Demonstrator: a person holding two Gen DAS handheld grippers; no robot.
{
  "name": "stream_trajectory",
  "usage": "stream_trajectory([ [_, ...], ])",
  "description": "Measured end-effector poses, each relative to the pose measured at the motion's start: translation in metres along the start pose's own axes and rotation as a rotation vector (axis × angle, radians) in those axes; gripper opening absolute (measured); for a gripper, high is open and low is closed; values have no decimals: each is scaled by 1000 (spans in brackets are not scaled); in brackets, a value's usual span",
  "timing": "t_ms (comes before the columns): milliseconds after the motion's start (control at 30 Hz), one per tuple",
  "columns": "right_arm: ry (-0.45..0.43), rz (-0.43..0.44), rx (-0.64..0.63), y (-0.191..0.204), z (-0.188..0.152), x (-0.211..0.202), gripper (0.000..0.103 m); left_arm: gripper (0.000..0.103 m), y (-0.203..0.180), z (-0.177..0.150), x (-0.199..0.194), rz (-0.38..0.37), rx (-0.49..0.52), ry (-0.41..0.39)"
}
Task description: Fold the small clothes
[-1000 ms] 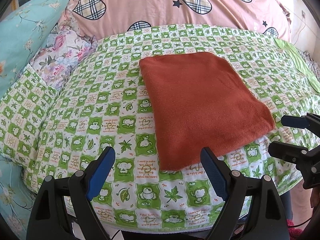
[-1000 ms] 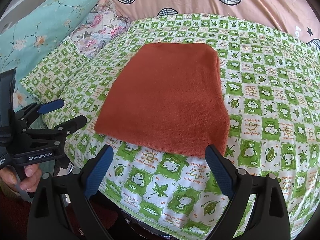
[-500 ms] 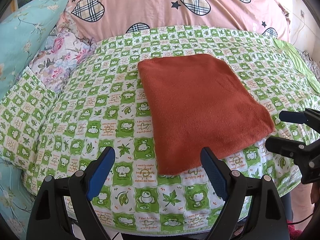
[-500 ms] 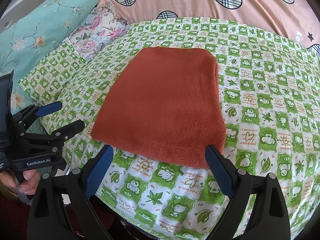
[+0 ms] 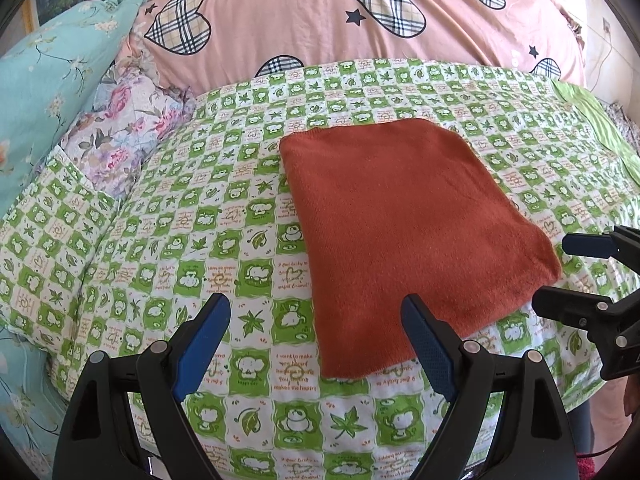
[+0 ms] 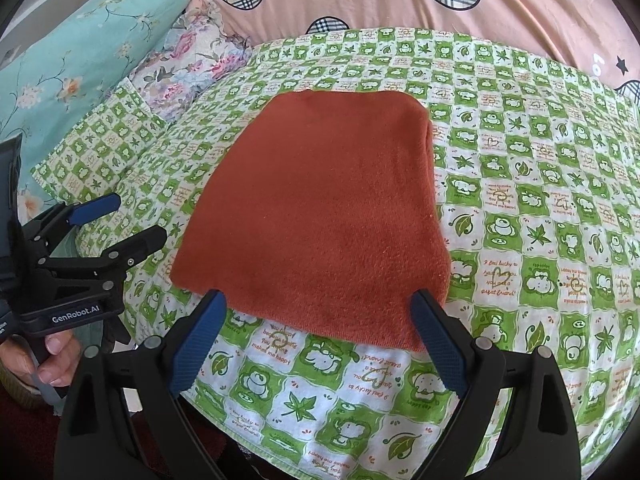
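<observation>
A green-and-white checked bedsheet covers the bed, with a pink heart-print duvet piled at the far side and a pale blue floral pillow off to the left. Lying flat on the sheet, near its front edge, is the rust-orange folded cloth, a neat rectangle whose long axis runs away from the person toward the duvet.

The right gripper sits squarely in front of the cloth's near short edge, jaws spread wide and empty, its blue pads just at the edge's two ends. The left gripper is also spread wide and holds nothing; it hangs off the cloth's near left corner, with most of the cloth lying to its right. So the right one looks better placed to take the near edge and carry it forward over the long axis.
</observation>
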State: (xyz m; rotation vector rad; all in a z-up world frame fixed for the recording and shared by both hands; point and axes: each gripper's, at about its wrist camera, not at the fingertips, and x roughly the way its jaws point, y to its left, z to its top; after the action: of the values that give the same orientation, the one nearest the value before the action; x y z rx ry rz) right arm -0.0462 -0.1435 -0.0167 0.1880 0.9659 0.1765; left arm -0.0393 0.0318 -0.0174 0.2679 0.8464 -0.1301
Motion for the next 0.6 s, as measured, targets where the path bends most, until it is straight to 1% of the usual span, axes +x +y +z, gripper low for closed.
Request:
stream_trajectory([
  [333, -6, 0, 15, -8, 8, 5, 93, 88, -1, 8, 8, -4, -24, 18],
  [600, -9, 9, 0, -3, 13, 9, 93, 88, 2, 9, 9, -3, -34, 25],
])
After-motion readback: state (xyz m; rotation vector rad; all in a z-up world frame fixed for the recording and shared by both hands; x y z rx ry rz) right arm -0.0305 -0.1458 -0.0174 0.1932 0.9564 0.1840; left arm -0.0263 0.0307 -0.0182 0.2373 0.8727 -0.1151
